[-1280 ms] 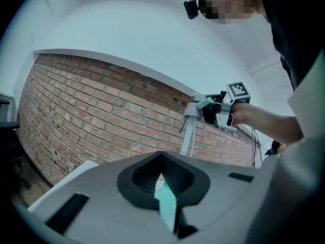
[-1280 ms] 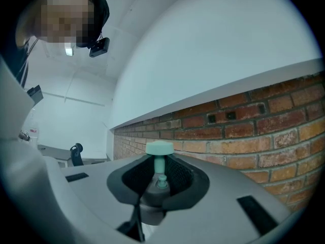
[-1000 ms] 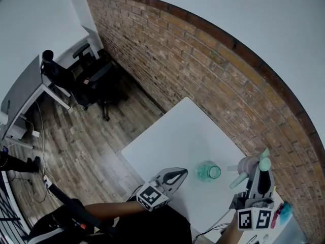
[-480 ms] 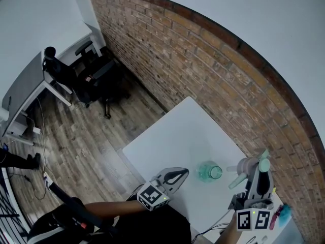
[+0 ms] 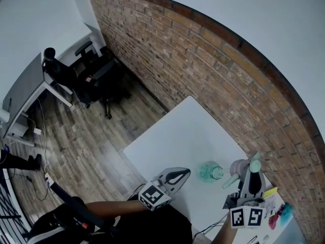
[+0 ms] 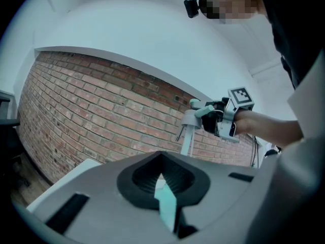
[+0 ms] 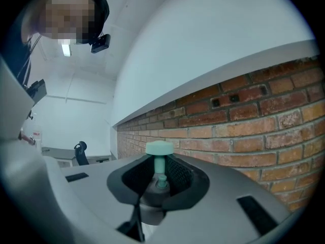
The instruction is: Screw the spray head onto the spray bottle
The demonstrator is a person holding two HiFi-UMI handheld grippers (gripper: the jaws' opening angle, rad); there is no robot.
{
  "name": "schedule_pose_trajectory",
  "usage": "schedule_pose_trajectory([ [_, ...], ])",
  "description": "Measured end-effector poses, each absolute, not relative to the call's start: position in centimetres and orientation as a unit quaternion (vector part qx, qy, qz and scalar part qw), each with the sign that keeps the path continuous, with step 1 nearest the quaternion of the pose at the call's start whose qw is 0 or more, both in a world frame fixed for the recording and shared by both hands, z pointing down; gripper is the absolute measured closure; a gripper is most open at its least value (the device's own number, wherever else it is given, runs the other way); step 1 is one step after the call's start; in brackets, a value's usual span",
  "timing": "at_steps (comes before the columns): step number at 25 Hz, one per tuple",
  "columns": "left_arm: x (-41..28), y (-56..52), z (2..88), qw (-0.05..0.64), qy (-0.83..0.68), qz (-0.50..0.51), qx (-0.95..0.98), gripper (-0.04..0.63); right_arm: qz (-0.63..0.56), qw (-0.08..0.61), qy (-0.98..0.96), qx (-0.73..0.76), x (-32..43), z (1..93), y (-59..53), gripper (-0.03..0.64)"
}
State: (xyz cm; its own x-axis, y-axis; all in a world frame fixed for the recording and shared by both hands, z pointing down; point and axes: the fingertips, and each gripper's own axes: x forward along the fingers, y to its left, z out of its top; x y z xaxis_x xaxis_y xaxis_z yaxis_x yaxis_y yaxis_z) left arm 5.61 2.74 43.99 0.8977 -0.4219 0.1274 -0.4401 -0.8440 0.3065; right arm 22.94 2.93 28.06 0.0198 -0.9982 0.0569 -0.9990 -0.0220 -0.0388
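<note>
Spray head [image 5: 237, 168]: grey with mint parts, held in the air just right of the bottle, above the near right part of the table.
Spray head axis: upright. The thin dip tube hangs straight down and the mint trigger angles towards the bottle.
Right gripper [image 5: 250, 173]: clamped on the spray head's grey body, with a mint cap standing above the jaws.
Left gripper [image 5: 184, 173]: jaws pressed together, holding nothing, tips aimed at the bottle.
Spray bottle [image 5: 208, 172]: teal, see-through, upright on the white table [image 5: 183, 136], open neck up, between the two grippers and touching neither.
</note>
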Motion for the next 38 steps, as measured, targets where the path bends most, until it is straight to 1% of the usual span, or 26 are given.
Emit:
schedule_pose_trajectory([
  [10,6.6,3.2,44.3,0.156,-0.2,0.026,0.967,0.596,0.036,0.024,-0.694,0.719,23.4,32.1,3.2,0.549],
  [21,7.0,3.6,44.4,0.156,-0.196,0.031,0.968,0.595,0.055,0.023,-0.692,0.719,23.7,36.6,3.6,0.549],
  [27,7.0,3.7,44.4,0.155,-0.199,0.031,0.967,0.597,0.075,0.008,-0.686,0.724,24.3,39.0,3.7,0.549],
  [35,7.0,3.6,45.1,0.16,-0.203,0.041,0.965,0.595,0.06,0.029,-0.692,0.719,24.0,40.6,3.9,0.549],
  [38,7.2,3.5,44.3,0.176,-0.208,0.033,0.962,0.596,0.053,0.037,-0.697,0.715,23.6,41.4,3.8,0.549],
])
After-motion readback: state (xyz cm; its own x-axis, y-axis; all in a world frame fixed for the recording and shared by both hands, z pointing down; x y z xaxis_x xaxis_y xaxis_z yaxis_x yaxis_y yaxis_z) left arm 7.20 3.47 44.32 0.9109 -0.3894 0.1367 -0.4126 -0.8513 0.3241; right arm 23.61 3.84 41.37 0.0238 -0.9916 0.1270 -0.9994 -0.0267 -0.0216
